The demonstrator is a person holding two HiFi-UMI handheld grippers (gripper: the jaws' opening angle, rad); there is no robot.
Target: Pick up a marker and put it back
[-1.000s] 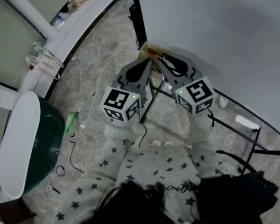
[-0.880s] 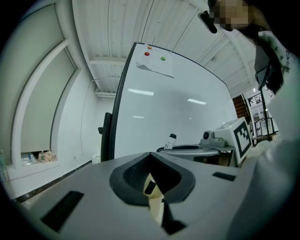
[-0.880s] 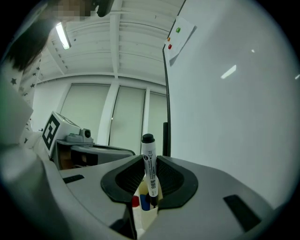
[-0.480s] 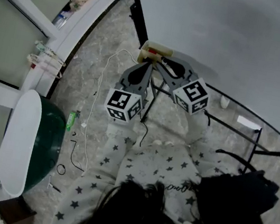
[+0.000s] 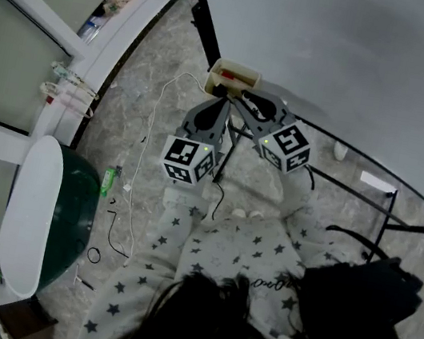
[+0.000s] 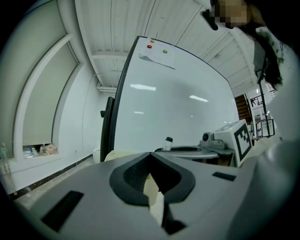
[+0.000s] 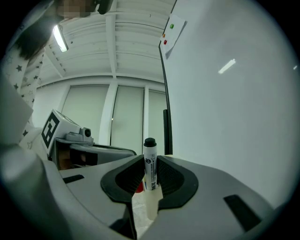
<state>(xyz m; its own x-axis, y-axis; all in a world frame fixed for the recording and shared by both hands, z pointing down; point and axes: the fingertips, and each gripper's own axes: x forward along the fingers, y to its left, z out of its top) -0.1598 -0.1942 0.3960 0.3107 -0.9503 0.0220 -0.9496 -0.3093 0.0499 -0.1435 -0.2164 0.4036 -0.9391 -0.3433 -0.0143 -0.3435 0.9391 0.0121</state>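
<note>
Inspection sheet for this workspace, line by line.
Surface: cream tray beside the whiteboard, with a red marker in it.
Job's things: black-capped marker, upright.
Clutter: green bin and small litter on the floor.
Grippers: right gripper shut on the black-capped marker; left gripper shut, nothing between its jaws.
Cables: white cable trailing over the floor.
Surroundings: window sill with bottles.
</note>
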